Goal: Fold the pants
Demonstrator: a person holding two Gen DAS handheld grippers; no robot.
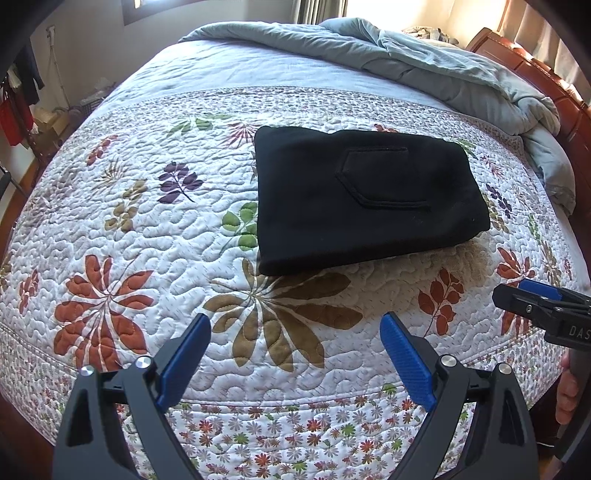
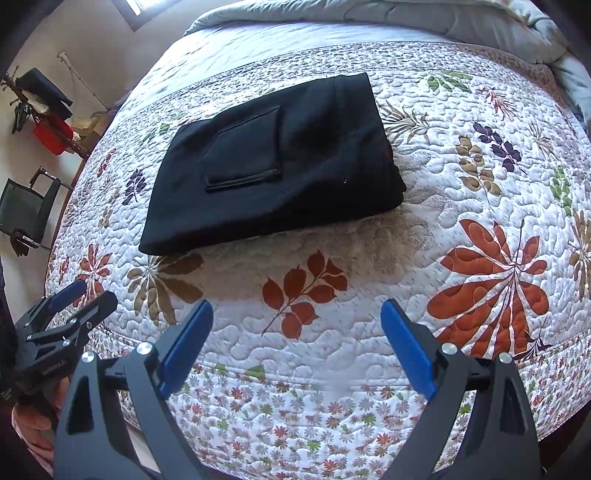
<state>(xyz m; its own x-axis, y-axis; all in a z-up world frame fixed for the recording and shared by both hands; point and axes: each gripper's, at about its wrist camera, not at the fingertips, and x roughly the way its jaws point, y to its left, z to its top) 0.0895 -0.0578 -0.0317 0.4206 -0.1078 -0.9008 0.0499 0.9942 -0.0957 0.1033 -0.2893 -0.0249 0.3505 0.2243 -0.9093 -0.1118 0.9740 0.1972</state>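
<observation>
- We cannot see the inner layers of the pants (image 1: pixel 369 195); only the top panel with its pocket shows.
- The right hand-held gripper (image 1: pixel 532 299) is cut off by the right edge of the left wrist view.
- The clothes rack (image 2: pixel 44 107) at the far left is too small to make out.
- The grey duvet (image 2: pixel 369 18) runs past the top edge.

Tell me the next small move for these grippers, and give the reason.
Probably none beyond backing both away. The black pants already lie as a compact folded rectangle on the quilt, pocket up. The left gripper and right gripper are open, empty and short of the cloth, so the fold looks finished.
</observation>
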